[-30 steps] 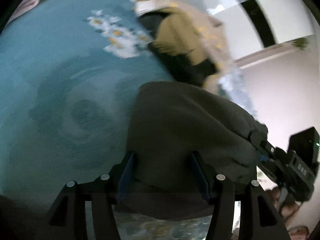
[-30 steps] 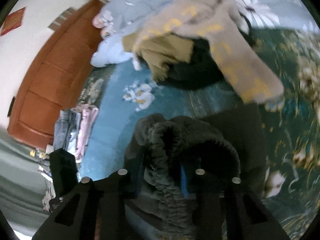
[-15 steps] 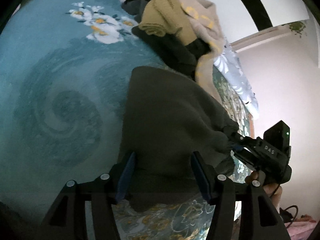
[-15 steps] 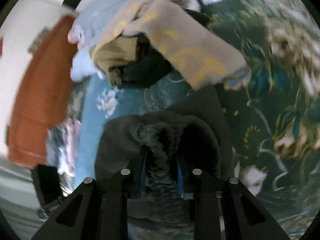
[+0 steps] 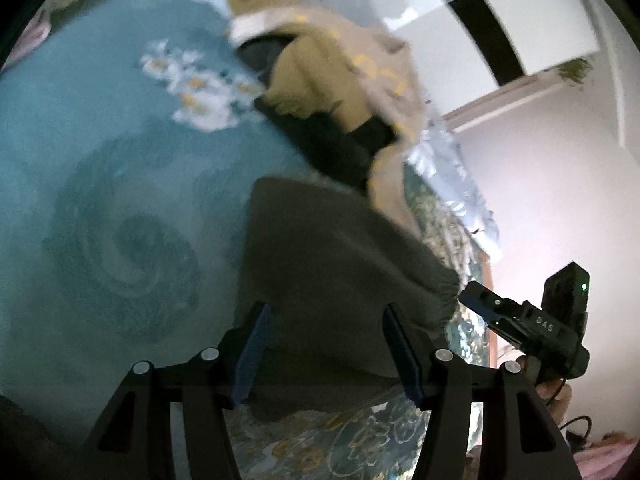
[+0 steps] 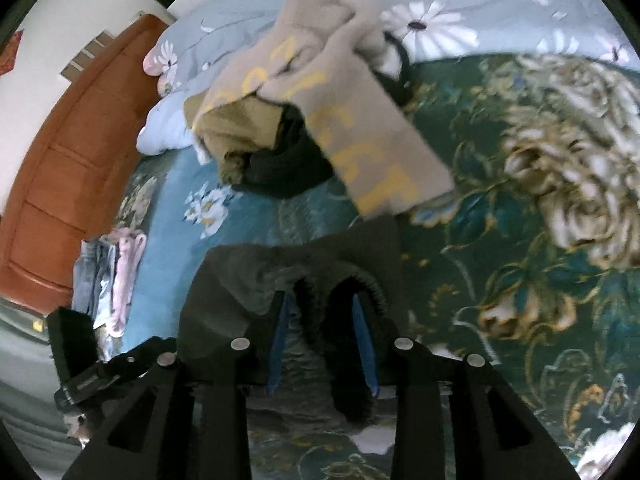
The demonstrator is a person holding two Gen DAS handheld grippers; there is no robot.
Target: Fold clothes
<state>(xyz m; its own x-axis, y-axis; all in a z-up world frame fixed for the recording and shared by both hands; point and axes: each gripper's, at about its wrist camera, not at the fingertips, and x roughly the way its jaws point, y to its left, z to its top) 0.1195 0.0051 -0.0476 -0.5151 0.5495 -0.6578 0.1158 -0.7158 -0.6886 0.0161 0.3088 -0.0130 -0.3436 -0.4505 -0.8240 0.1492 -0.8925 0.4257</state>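
Garment (image 6: 240, 280) released now (rt fingers (image 6: 362, 344) apart)

Left gripper (image 5: 326, 344) fingers spread wide, right gripper (image 6: 322, 334) fingers parted, both low and level

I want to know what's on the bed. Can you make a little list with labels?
surface: bed with a teal flowery blanket
being folded: dark grey garment
left claw: open, fingers either side of the garment
right claw: open, garment's gathered edge between its fingers
behind: pile of clothes, tan, olive and black
far side: small stack of clothes
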